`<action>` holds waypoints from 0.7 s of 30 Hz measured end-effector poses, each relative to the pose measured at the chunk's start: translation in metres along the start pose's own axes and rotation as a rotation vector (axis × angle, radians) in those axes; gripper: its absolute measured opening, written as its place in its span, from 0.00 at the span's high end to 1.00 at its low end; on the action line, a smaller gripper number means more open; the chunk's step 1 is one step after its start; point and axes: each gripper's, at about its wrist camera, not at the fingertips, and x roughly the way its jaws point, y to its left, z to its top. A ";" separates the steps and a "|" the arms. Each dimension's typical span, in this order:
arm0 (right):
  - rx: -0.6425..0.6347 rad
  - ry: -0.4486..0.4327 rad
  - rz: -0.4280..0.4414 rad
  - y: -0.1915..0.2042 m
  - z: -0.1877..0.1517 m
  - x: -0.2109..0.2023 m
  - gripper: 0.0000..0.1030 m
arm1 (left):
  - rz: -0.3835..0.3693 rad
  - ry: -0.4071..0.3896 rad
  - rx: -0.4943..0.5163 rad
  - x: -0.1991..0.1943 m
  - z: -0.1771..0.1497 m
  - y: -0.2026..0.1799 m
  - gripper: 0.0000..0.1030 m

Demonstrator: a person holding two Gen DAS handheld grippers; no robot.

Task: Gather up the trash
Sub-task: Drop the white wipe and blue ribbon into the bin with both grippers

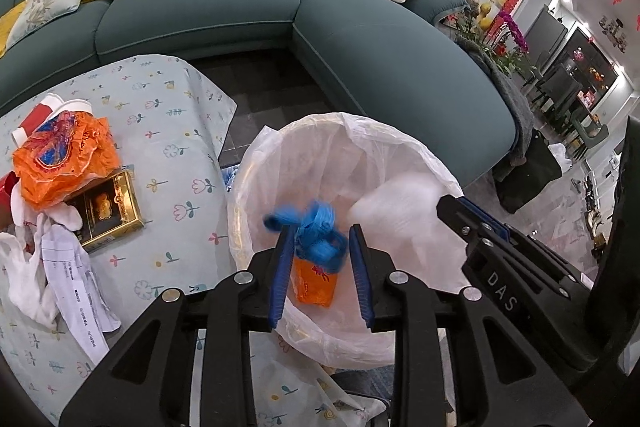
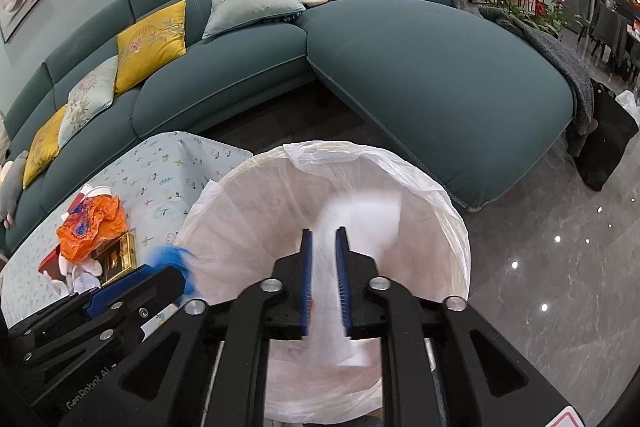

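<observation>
Both grippers hang over a round bin (image 1: 340, 119) lined with a white bag (image 2: 360, 151). My left gripper (image 1: 322, 239) stands partly open over the bin's mouth. A crumpled blue scrap (image 1: 316, 231) lies blurred between its fingers and looks loose. Below it, an orange packet (image 1: 316, 287) rests on the bin's bottom. My right gripper (image 2: 324, 243) is narrowly open, and a blurred white piece (image 2: 360, 219) runs through the gap without being pinched. In the left wrist view the right gripper (image 1: 446, 205) comes in from the right, with the white piece (image 1: 396, 195) at its tip.
Left of the bin is a table under a floral cloth (image 1: 168, 147) with a trash pile: an orange plastic bag (image 1: 64, 163), a gold box (image 1: 108, 211), white papers (image 1: 76, 287) and a paper cup (image 1: 48, 111). A teal sofa (image 2: 420, 75) curves behind; grey floor (image 2: 540, 247) lies right.
</observation>
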 end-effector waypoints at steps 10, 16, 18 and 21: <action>-0.011 -0.010 0.005 0.004 0.001 -0.001 0.71 | 0.021 -0.018 -0.007 -0.006 0.000 0.003 0.62; -0.047 -0.009 0.010 0.016 0.000 -0.002 0.71 | 0.063 -0.038 -0.020 -0.017 -0.005 0.017 0.57; -0.064 -0.010 0.013 0.021 -0.002 -0.003 0.70 | 0.083 -0.046 -0.024 -0.023 -0.007 0.023 0.57; -0.086 -0.011 0.020 0.031 -0.004 -0.004 0.68 | 0.107 -0.056 -0.042 -0.030 -0.008 0.035 0.56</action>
